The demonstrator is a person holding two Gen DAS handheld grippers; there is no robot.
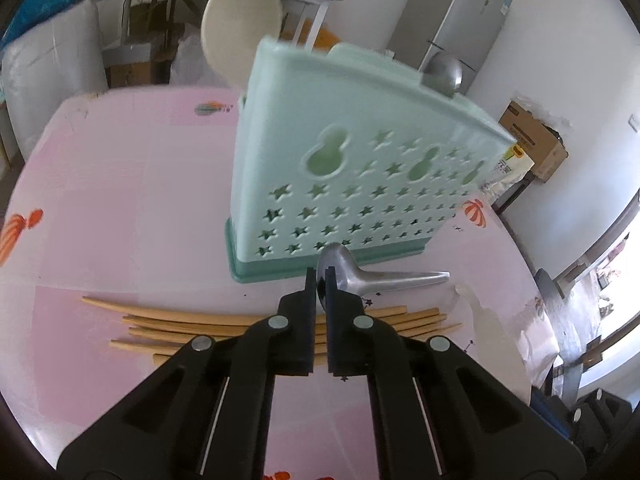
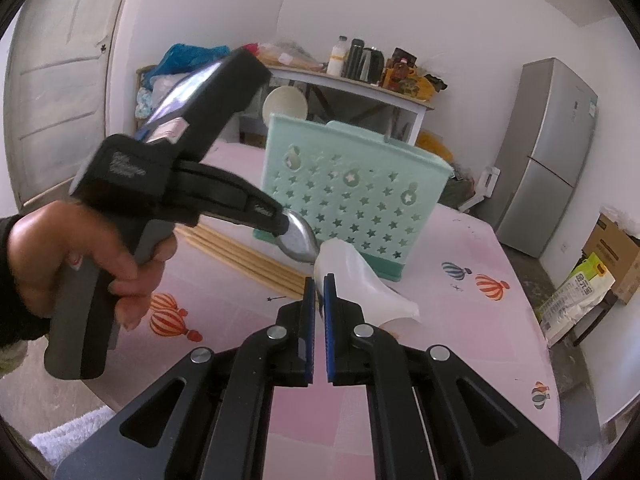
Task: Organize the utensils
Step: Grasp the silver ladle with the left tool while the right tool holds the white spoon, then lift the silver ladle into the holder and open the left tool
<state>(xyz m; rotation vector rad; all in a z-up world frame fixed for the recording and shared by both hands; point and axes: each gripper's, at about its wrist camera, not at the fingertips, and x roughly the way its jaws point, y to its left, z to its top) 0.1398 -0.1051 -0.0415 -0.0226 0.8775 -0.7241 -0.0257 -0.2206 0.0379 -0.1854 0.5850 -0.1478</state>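
Note:
My left gripper (image 1: 320,274) is shut on the bowl of a metal spoon (image 1: 360,276), whose handle points right, just in front of the mint-green star-perforated utensil holder (image 1: 340,152). In the right wrist view the same left gripper (image 2: 284,224), held by a hand (image 2: 80,256), grips the metal spoon (image 2: 300,240) near the holder (image 2: 352,184). My right gripper (image 2: 319,280) is shut on the edge of a white plastic spoon (image 2: 356,276), also visible from the left (image 1: 480,316). Several wooden chopsticks (image 1: 180,320) lie on the pink tablecloth (image 1: 120,200).
A metal ladle (image 1: 444,68) and a round white plate (image 1: 240,20) stick out of the holder's top. Behind the table stand a cluttered shelf (image 2: 360,80), a fridge (image 2: 548,152) and cardboard boxes (image 2: 616,256). The table edge (image 2: 556,360) curves at the right.

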